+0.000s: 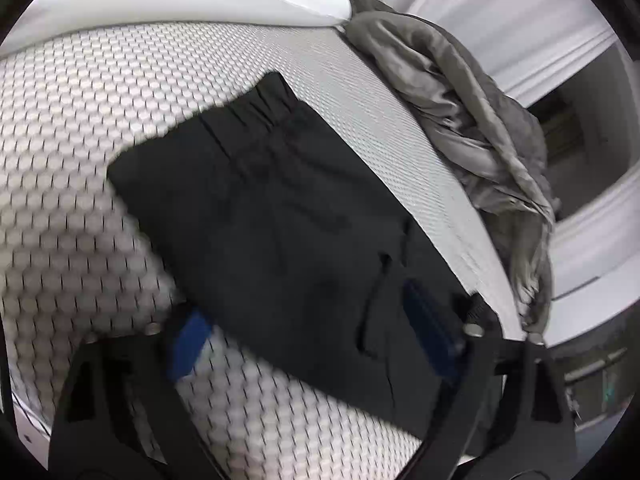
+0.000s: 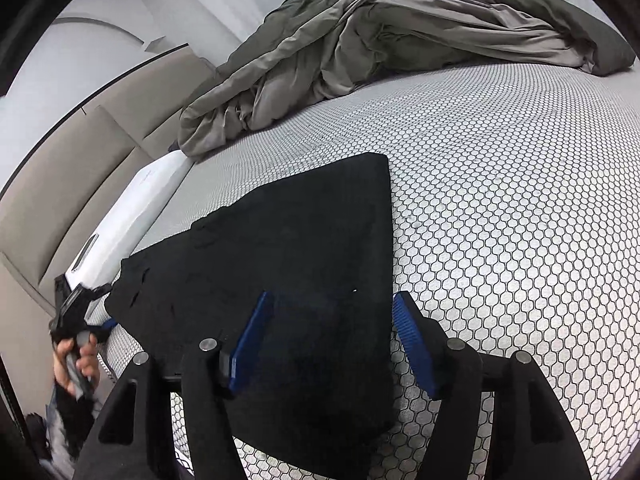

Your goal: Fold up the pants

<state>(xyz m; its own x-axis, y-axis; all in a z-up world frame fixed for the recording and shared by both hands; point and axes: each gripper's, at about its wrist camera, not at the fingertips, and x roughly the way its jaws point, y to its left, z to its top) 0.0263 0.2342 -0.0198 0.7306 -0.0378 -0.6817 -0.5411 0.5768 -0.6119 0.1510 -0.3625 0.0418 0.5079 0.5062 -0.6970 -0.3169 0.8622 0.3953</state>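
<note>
Black pants (image 2: 288, 300), folded into a flat packet, are seen lying on the honeycomb-patterned mattress (image 2: 520, 220), centre of both frames. The right gripper (image 2: 332, 344) is held over the packet's near edge, blue pads apart, nothing pinched. The left gripper (image 1: 312, 332) is seen likewise spread and released above the pants; the view is blurred. A crumpled grey duvet (image 2: 380, 40) is noted at upper frame, a white pillow (image 2: 136, 208) at left.
</note>
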